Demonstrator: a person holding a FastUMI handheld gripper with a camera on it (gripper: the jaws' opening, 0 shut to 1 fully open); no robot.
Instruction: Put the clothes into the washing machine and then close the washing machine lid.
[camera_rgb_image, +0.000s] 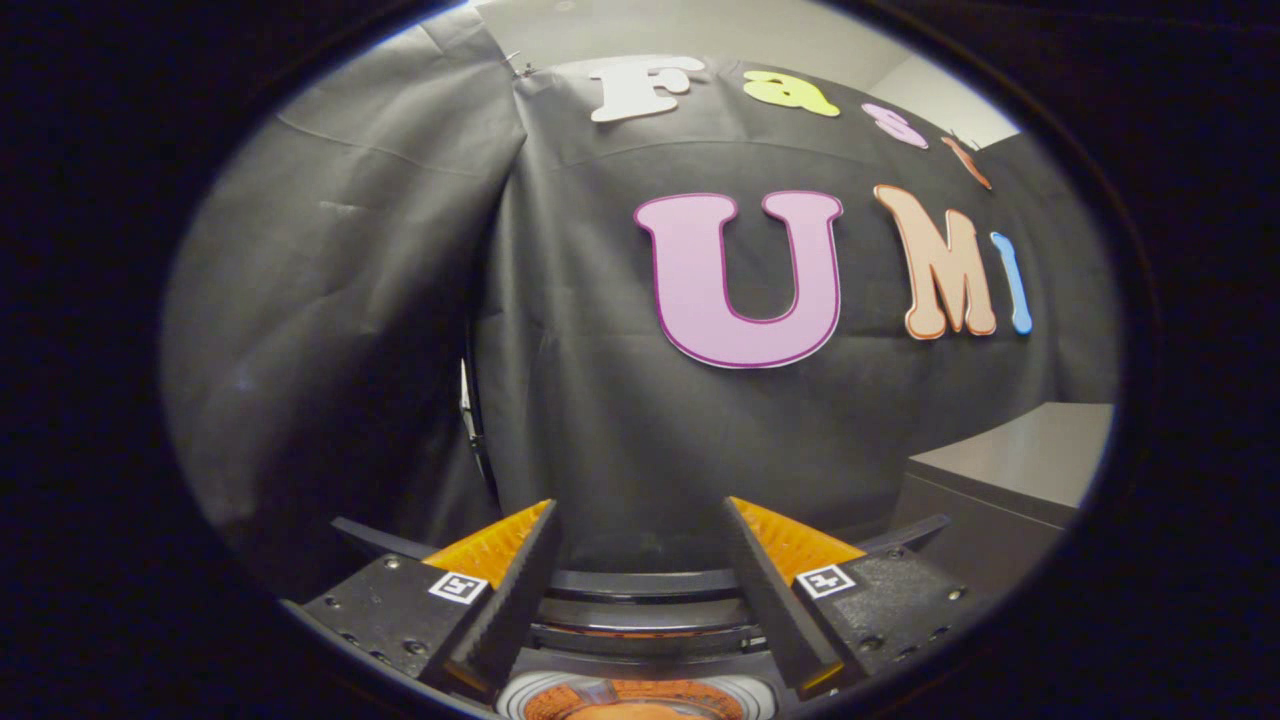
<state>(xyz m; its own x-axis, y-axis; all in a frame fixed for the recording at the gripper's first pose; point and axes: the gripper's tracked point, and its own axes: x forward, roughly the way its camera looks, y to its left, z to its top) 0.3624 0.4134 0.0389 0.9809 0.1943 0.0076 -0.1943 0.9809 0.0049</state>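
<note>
Black cloth is being seen draped as the booth's wall (620, 420) beyond the fingers, with a paler ceiling above it. One grey cabinet (1010, 480) is standing well off to the right, against the cloth.

One gripper (635, 590) is being held low, and its two fingers are being kept spread apart, released, with nothing between them. Below and between the fingers, dark curved bands are being shown, and under them a pale round rim (530, 695) with something orange (640, 705) inside it. This is judged to be the washing machine's opening, with one orange garment lying in the drum, though so little of it is being shown that this cannot be told for sure. No other clothing can be counted.

The fingers are probably being held open and empty because the garment is already being left in the machine; that is a judgement. The dark bands just ahead of the fingers may be the lid or the top panel, and whether the lid is up or down cannot be told. If the clothes are indeed inside, the closing of the lid is what is being left to do.
</note>
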